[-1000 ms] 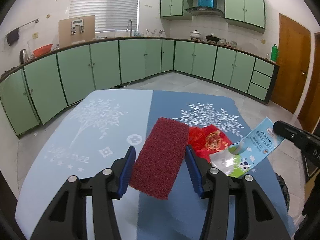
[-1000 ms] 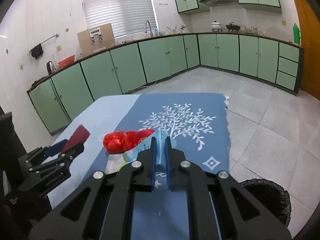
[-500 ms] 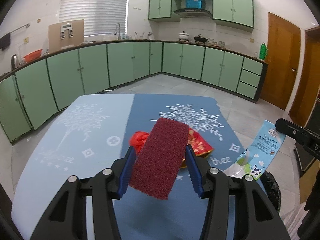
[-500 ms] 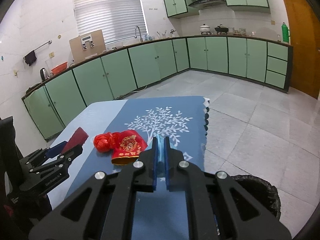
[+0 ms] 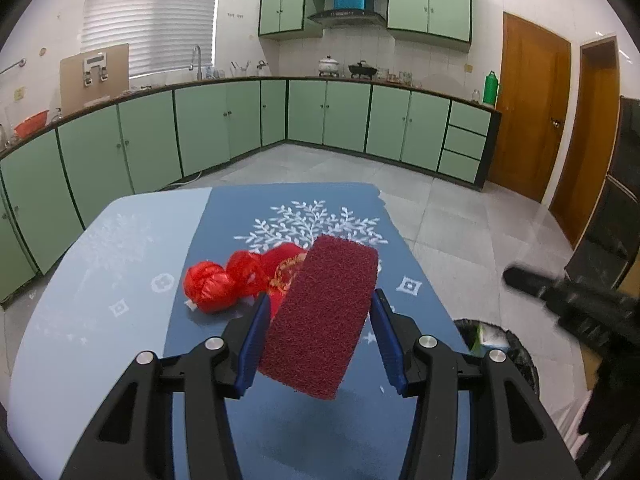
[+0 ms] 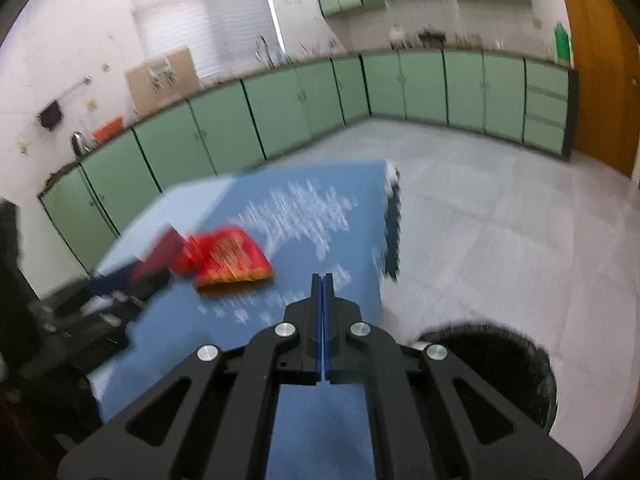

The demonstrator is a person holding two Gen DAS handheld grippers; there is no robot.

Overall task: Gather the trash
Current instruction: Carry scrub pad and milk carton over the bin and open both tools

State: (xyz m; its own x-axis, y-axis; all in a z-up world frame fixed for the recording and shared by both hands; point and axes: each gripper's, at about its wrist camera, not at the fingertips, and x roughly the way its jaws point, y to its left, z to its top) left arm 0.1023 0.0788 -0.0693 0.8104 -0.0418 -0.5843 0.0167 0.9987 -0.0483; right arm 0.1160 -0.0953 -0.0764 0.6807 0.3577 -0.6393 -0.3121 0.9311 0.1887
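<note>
Bin contents (perhaps a carton) blurred beside shut jaws.

Each of the 2 fisheye views looks forward and downward from just behind its own gripper's fingers, close above the blue table. Both face the green cabinets; both share the red bag and bin.
</note>
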